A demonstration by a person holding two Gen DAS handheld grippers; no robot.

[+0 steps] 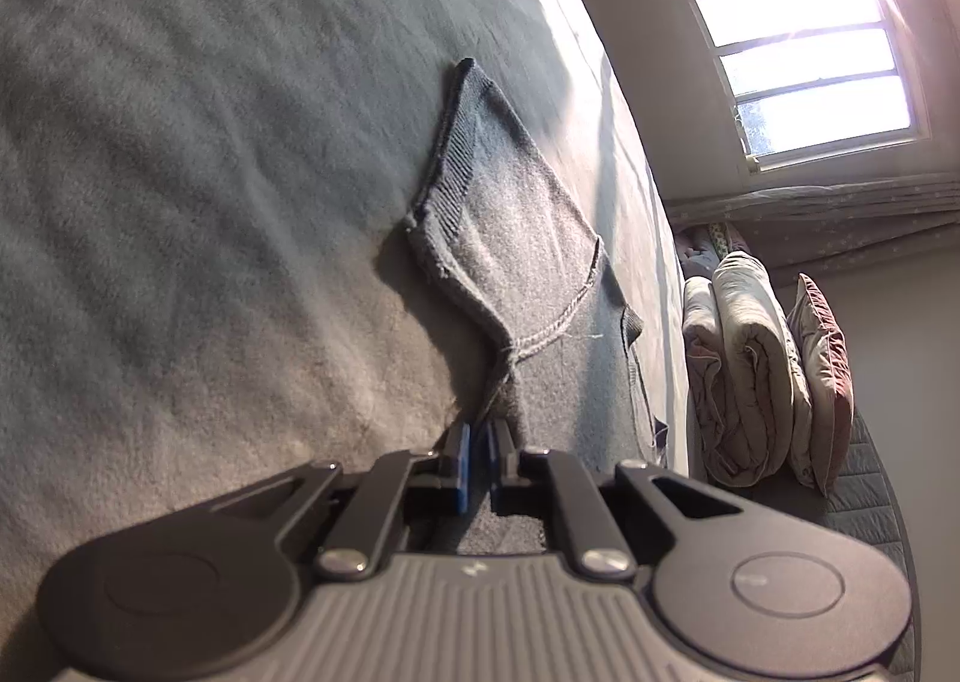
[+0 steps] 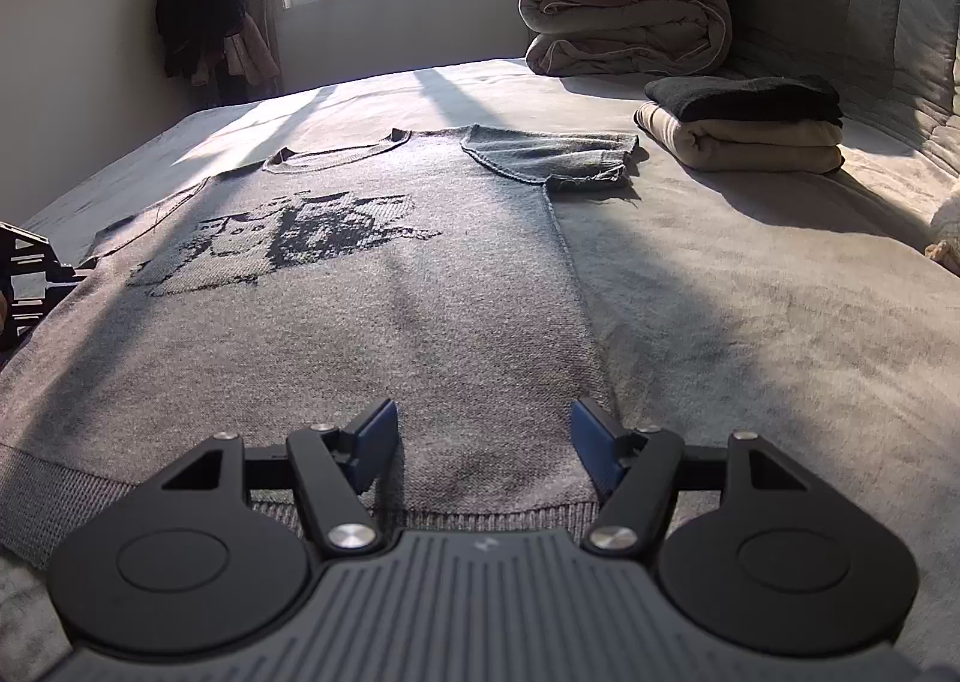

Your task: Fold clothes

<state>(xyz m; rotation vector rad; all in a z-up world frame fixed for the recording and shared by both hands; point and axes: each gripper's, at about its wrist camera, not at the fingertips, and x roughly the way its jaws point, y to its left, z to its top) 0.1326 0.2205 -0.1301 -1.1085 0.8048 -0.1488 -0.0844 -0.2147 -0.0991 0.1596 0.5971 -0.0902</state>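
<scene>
Grey sweater (image 2: 360, 310) flat on bed (image 2: 750, 310), hem toward the bed's near edge.
One sleeve (image 2: 552, 156) folded across the chest. Left gripper (image 1: 477, 445): jaws pinching sweater fabric at its side. Right gripper (image 2: 483, 436): jaws spread, over hem. Folded clothes stack (image 2: 744, 123) near headboard corner.

I am working over a bed (image 2: 750, 310) covered in a pale plush blanket. A grey knit sweater (image 2: 372, 322) is lying flat across it, filling my view from 9 to 12 o'clock. At 2 o'clock a stack of folded clothes (image 2: 744, 126) is sitting, and a rolled duvet (image 2: 624, 18) is resting beyond it at 1 o'clock.
</scene>
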